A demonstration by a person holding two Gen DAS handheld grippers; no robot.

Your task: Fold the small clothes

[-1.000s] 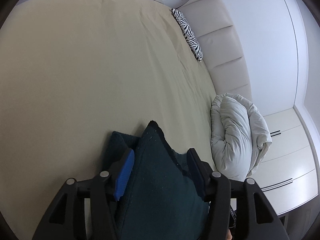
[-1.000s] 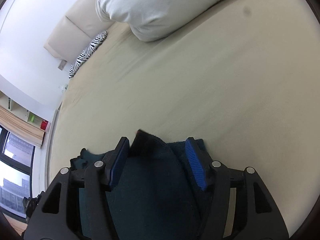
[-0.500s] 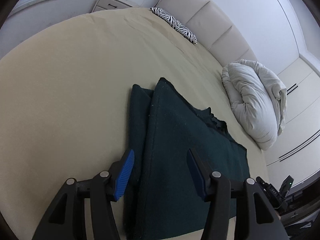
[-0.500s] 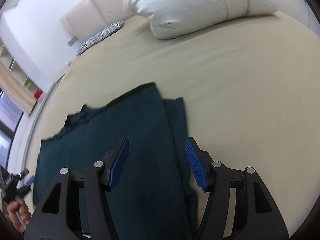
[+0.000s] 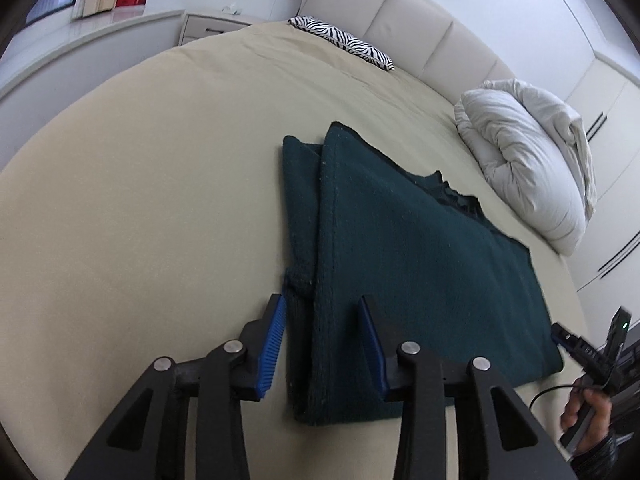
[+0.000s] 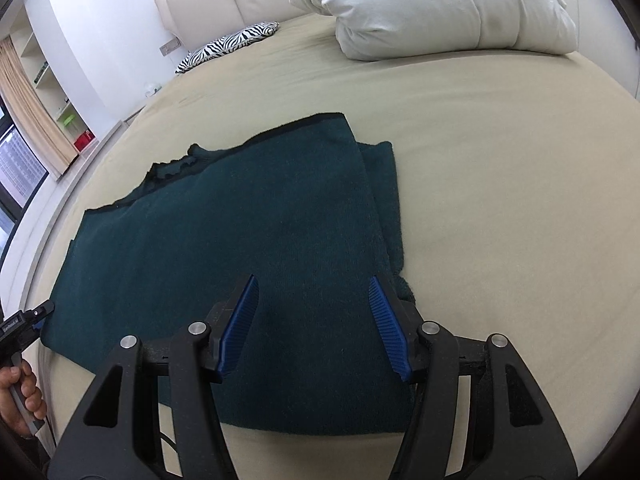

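A dark green knitted garment [image 5: 416, 264] lies flat on the beige bed [image 5: 140, 200], folded, with a narrower layer sticking out along its left edge. It also shows in the right wrist view [image 6: 248, 240]. My left gripper [image 5: 322, 320] is open and empty, held just above the garment's near left edge. My right gripper [image 6: 314, 304] is open and empty, held above the garment's near right part. The right gripper also shows at the edge of the left wrist view [image 5: 580, 348], and the left gripper at the edge of the right wrist view [image 6: 24, 320].
A bundled white duvet [image 5: 528, 168] lies at the bed's far right side, also in the right wrist view [image 6: 432, 4]. A zebra-print pillow [image 5: 344, 42] rests against the cream headboard [image 5: 432, 36]. A nightstand [image 5: 208, 26] and a window stand beyond the bed.
Both grippers let go of the garment's corners and pulled back towards me. The garment now lies flat on the bed with both grippers open above its near edge.
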